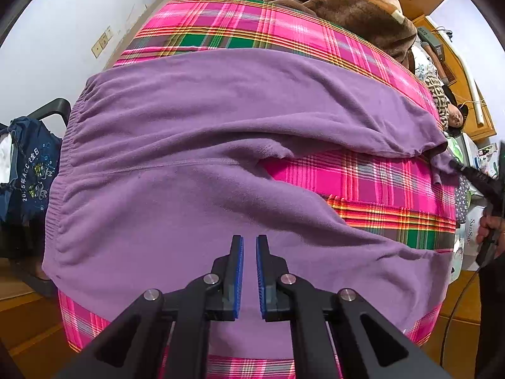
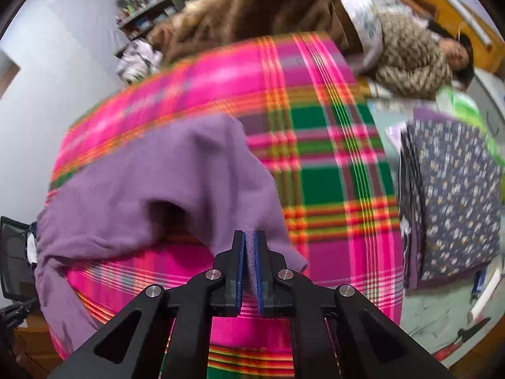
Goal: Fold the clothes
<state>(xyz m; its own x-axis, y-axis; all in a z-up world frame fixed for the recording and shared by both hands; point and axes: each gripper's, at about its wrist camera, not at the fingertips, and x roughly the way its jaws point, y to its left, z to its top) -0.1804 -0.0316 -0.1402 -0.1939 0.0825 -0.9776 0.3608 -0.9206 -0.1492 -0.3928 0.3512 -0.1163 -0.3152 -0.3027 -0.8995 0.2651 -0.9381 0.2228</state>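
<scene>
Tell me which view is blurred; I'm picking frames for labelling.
Right wrist view: motion-smeared across the plaid blanket and purple fleece pants; only the right claw stays sharp. Left wrist view: crisp throughout, with fisheye bending and dark corners.

One pair of purple fleece trousers (image 1: 195,145), one pink-and-green plaid cloth (image 1: 252,28), one brown plush blanket (image 1: 353,9), two black two-finger grippers (image 1: 249,243).

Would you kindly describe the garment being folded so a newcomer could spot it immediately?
Find the bed covered by the pink and green plaid blanket. Spread across it lies the purple fleece trousers, one leg end pinched in the right gripper. They are the only plain, single-coloured fabric there, unlike the brown blanket behind.
</scene>
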